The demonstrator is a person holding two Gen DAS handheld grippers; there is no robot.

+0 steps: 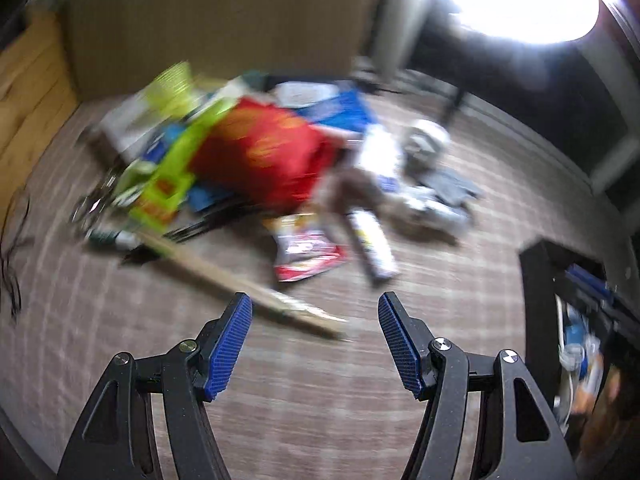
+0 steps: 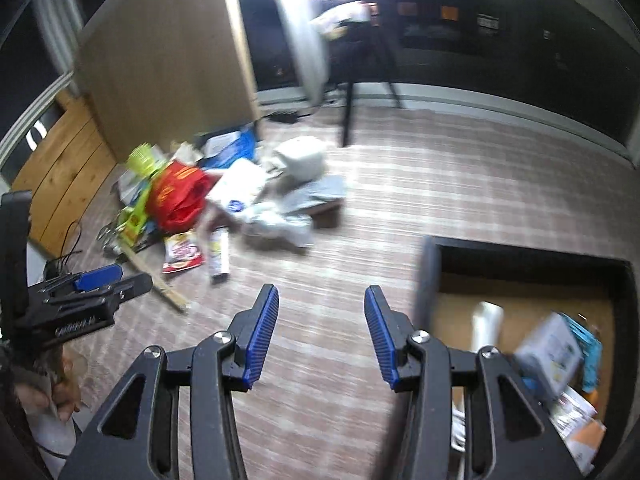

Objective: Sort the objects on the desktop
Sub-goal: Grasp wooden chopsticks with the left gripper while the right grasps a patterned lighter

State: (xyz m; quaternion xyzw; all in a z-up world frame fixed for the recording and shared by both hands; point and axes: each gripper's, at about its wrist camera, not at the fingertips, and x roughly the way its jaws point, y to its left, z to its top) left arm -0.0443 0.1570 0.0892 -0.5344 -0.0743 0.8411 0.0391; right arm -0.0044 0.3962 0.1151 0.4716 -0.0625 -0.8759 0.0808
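Note:
A blurred pile of objects lies on the striped carpet: a red bag, a lime green package, a red and white snack packet, a white tube, a wooden stick and white items. My left gripper is open and empty, near the stick's end. It also shows at the left of the right wrist view. My right gripper is open and empty over bare carpet.
A black-rimmed box at the right holds several packets and a white tube. A tall cardboard panel and wooden furniture stand behind the pile. Black cables lie at the left. Chair legs stand beyond.

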